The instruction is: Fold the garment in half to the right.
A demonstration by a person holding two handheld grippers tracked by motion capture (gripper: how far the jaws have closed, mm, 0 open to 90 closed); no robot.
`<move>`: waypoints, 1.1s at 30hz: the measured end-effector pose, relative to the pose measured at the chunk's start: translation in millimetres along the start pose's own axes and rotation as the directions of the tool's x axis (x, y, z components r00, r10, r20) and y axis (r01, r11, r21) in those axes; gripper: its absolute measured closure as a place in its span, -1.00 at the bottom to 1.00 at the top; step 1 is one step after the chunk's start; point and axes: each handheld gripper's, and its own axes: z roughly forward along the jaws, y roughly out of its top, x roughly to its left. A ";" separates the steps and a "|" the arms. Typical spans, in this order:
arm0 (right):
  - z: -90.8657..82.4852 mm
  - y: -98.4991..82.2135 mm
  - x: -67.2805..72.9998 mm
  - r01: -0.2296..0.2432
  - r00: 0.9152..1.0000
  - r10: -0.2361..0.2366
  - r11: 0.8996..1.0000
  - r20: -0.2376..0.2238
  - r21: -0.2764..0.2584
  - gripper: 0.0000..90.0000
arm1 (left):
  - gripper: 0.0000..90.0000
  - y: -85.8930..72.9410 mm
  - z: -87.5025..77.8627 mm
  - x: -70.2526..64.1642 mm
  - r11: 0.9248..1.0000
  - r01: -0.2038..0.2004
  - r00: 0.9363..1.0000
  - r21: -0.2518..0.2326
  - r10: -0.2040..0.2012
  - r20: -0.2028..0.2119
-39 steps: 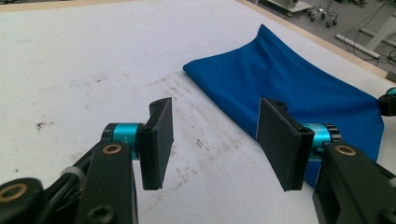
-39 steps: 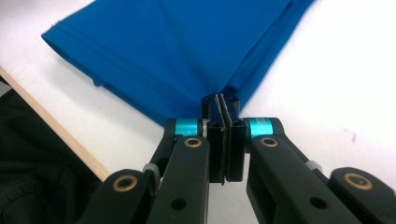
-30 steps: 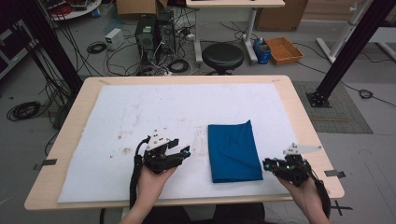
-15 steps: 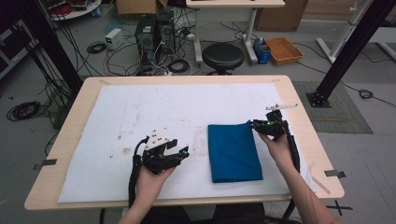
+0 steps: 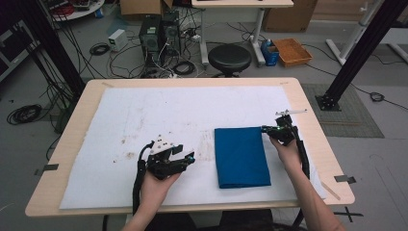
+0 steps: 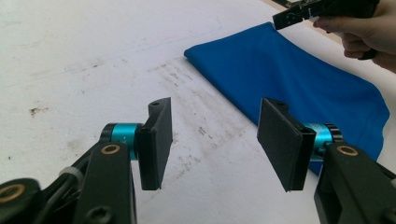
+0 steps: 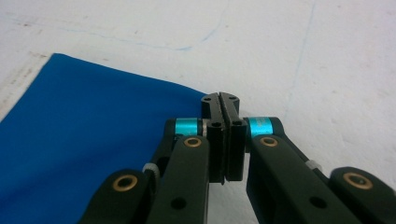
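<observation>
High view: folded blue cloth (image 5: 240, 156) lies flat on the white sheet (image 5: 144, 120) that covers the wooden table (image 5: 308, 120), right of centre and toward the person's side. Left hand (image 5: 156, 185) rests palm-up on the sheet near the table's front edge, well left of the cloth, and carries the left gripper (image 5: 185, 158) roughly level, pointing right toward the cloth's left edge but apart from it. Left gripper view: its jaws stand wide apart with bare stained sheet between them, nothing held; the cloth (image 6: 299, 79) lies ahead and to the right. Right forearm comes in from the bottom right and reaches forward along the cloth's right side; right hand (image 5: 288, 149) holds the right gripper (image 5: 264, 129) at the cloth's far right corner, tips pointing left. Right gripper view: the right gripper (image 7: 223, 105) has just been closing and its jaws now meet pad to pad at the cloth's (image 7: 84, 140) far edge, right by the corner; whether any fabric is caught between the pads cannot be told. Orange crate (image 5: 292, 51) sits on the floor beyond the table; its contents cannot be made out.
</observation>
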 end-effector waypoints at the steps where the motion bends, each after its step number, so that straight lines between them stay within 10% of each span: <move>1: -0.4 -0.8 -1.2 -0.002 1.000 0.002 1.000 0.004 -0.004 0.97 | 0.01 0.0 0.2 0.1 1.000 0.001 1.000 0.000 -0.001 -0.001; 14: -37.8 -7.6 -7.4 0.039 0.998 -0.045 0.989 -0.039 -0.141 0.14 | -0.11 11.8 -15.6 26.4 0.996 -0.066 0.996 -0.057 0.062 -0.062; 24: -61.9 -18.7 -10.1 0.094 0.994 -0.102 0.977 -0.035 -0.192 0.06 | -0.20 23.5 -31.2 63.8 0.989 -0.125 0.979 -0.083 0.109 -0.169; 33: -67.8 -19.4 -20.5 0.072 0.996 -0.082 0.978 -0.044 -0.196 0.03 | -0.20 19.6 -43.3 83.2 0.986 -0.132 0.976 -0.098 0.112 -0.185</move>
